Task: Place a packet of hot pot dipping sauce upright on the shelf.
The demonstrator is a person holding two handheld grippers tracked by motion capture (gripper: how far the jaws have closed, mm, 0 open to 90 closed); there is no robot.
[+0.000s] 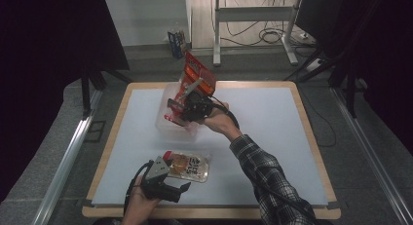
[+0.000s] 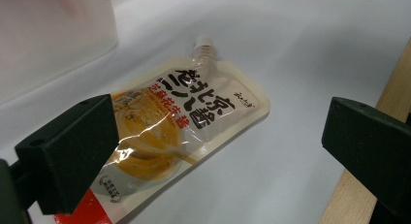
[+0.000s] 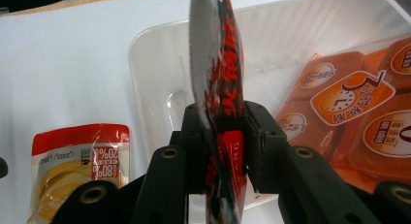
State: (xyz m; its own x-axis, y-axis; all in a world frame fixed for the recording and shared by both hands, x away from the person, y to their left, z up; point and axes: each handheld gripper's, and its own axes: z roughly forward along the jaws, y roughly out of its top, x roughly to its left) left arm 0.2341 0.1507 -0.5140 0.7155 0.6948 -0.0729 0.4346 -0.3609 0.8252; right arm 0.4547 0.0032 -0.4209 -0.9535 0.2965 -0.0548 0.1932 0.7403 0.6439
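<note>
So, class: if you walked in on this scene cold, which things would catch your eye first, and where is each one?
First, the red and black packet, pinched upright in the right gripper over the clear plastic tray at the far middle of the table. Next, the orange packs lying inside that tray. Last, the yellow spouted sauce pouch flat on the white tabletop near the front edge, with the left gripper open beside it.

Right gripper (image 1: 181, 104) jaws pinched shut; left gripper (image 1: 168, 178) jaws spread wide, hovering low.
</note>
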